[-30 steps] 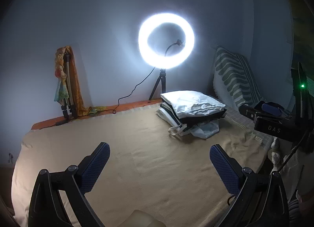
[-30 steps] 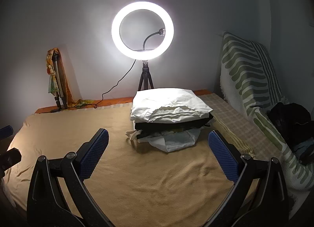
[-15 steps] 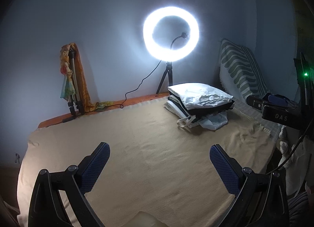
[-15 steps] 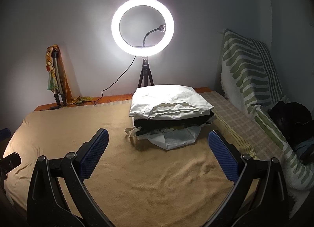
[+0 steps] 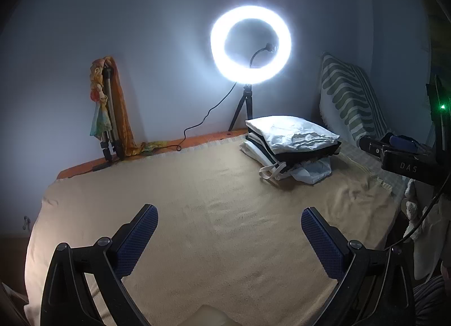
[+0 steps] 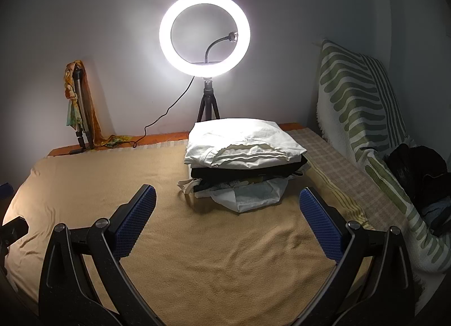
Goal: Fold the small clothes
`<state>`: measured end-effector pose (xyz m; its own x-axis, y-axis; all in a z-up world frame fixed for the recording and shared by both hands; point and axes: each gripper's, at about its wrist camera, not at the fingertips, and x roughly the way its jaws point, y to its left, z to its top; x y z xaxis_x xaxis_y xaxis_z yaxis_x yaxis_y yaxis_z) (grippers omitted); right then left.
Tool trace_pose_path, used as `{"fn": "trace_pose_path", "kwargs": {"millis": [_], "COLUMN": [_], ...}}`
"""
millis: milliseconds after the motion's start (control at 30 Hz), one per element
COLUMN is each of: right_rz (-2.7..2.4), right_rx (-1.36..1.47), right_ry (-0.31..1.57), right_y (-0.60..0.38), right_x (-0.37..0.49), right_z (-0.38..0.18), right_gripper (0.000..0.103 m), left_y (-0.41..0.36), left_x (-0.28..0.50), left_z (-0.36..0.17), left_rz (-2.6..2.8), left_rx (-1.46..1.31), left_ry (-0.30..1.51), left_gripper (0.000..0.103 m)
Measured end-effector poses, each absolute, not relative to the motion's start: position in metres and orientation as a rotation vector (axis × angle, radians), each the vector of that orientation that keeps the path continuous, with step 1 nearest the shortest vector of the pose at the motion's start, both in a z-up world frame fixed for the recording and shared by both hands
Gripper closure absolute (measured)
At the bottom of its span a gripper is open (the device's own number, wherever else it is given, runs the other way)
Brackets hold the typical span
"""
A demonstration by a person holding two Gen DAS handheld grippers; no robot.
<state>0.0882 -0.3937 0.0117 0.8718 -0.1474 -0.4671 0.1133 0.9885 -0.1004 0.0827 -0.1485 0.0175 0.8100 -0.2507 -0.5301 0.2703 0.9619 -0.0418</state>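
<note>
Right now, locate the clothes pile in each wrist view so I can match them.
Left wrist: clothes pile sits right of centre, on the bed's far side.
Right wrist: clothes pile sits near centre, just beyond the open tool.
Shared landmark: the ring light stands right behind it.

Stack of clothes (image 6: 242, 162) lies on the bed (image 6: 197, 255), toward its far right. Behind the stack: ring light (image 6: 204, 34) at the wall. Left of the stack, well apart: folded tripod (image 6: 80, 112) against the wall. Right of the stack: cushion (image 6: 358, 100), upright.
</note>
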Motion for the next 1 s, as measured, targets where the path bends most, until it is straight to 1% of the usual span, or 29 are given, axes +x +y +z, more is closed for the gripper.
{"fn": "trace_pose_path", "kwargs": {"millis": [1000], "right_rz": [-0.108], "right_rx": [-0.091], "right_ry": [0.506], "right_y": [-0.3905], "right_x": [0.0936], "right_z": [0.0073], "right_gripper": [0.0], "left_y": [-0.1464], "left_x": [0.0811], "left_z": [0.0177], "left_rz": [-0.272], "left_rx": [0.048], "left_ry": [0.549], "left_gripper": [0.0]}}
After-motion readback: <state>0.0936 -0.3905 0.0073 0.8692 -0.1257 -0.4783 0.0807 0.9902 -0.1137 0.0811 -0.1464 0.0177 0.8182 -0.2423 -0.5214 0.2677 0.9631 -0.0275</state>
